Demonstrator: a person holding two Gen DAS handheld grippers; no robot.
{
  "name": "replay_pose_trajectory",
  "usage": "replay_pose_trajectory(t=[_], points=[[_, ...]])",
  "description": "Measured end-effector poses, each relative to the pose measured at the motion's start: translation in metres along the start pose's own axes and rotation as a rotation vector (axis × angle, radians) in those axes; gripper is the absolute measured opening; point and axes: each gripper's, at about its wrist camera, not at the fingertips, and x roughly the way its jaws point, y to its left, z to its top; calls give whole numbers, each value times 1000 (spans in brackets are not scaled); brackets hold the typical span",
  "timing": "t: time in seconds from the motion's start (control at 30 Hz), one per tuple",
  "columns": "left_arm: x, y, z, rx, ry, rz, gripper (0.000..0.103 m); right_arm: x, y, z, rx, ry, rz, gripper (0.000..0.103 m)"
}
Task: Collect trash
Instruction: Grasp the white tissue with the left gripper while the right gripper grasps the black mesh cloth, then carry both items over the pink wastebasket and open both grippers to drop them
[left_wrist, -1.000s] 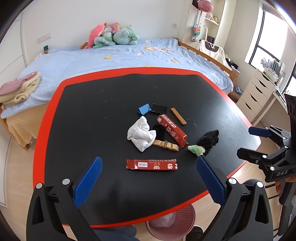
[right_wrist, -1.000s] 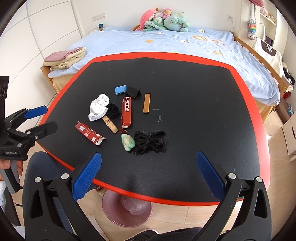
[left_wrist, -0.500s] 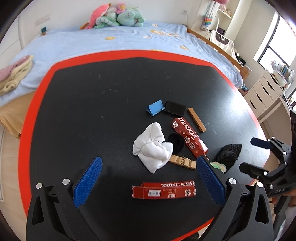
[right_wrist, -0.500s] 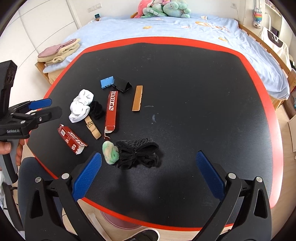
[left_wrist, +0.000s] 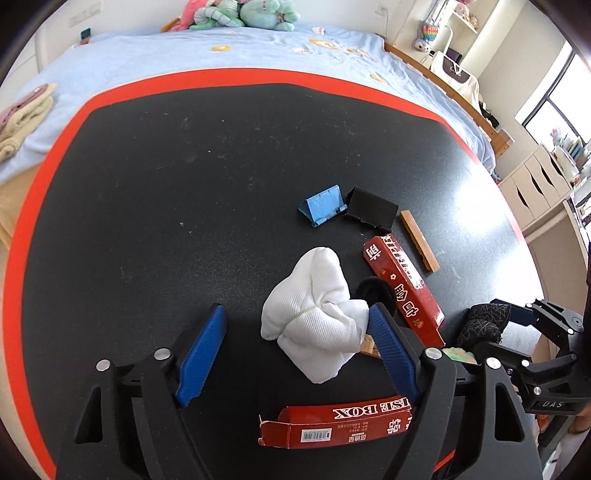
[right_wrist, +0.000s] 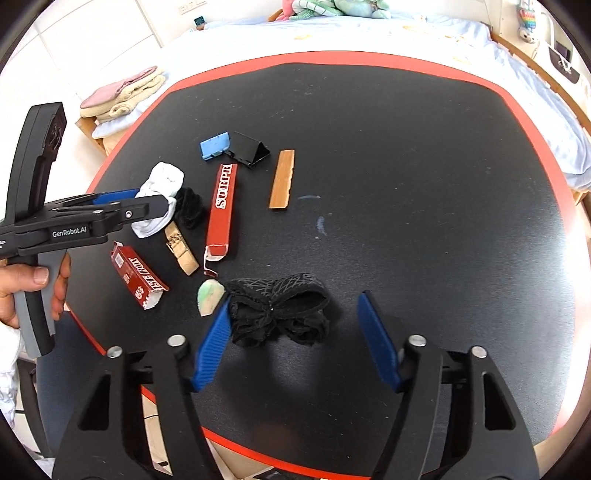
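Filling most of both views, the black table (left_wrist: 184, 184) with its red rim carries a cluster of clutter right of centre in the left wrist view and left of centre in the right wrist view. Behind it, along the top of the frames, lies a bed (left_wrist: 221, 62) with a pale blue cover and plush toys (left_wrist: 240, 14).

At the bottom of the left wrist view the left gripper (left_wrist: 297, 354) has just been closing its jaws; they stand partly spread around the white sock bundle (left_wrist: 314, 314). The right blue pad sits just against the bundle's edge, the left pad is apart from it, so no pinch shows. At the bottom of the right wrist view the right gripper (right_wrist: 295, 339) has likewise been closing; its jaws are partly spread around the black mesh cloth (right_wrist: 280, 314), the left pad just beside the cloth, the right pad clear of it. A hand (right_wrist: 26, 288) at the left edge of that view holds the left gripper's handle.

Trash items lie close by: a long red box (left_wrist: 402, 288) right of the sock, a second red box (left_wrist: 332, 424) at the lower centre of the left wrist view, a wooden strip (right_wrist: 282, 179), a tan strap (right_wrist: 181, 247), a blue stand (left_wrist: 323, 205) touching a black stand (left_wrist: 371, 208), a black scrunchie (right_wrist: 188, 206) and a small green-white wad (right_wrist: 209, 295) just left of the mesh cloth.
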Motion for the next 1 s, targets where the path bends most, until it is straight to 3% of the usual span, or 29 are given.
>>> replay_pose_trajectory(t=[0.03, 0.07, 0.13, 0.2, 0.6, 1.0], points=[[-1, 0, 0, 7, -2, 7, 63, 0, 0, 0, 1, -1, 10, 58], [-1, 1, 0, 12, -3, 11, 51, 1, 1, 1, 1, -2, 18, 56], [-2, 3, 0, 12, -3, 10, 46, 1, 4, 2, -7, -5, 30, 47], [-2, 2, 2, 16, -5, 8, 42, 1, 5, 3, -10, -10, 22, 46], [-36, -7, -3, 68, -88, 35, 40, -29, 6, -2, 3, -74, -4, 45], [-97, -41, -44, 176, -146, -27, 40, -82, 36, -30, -46, -142, -3, 45]])
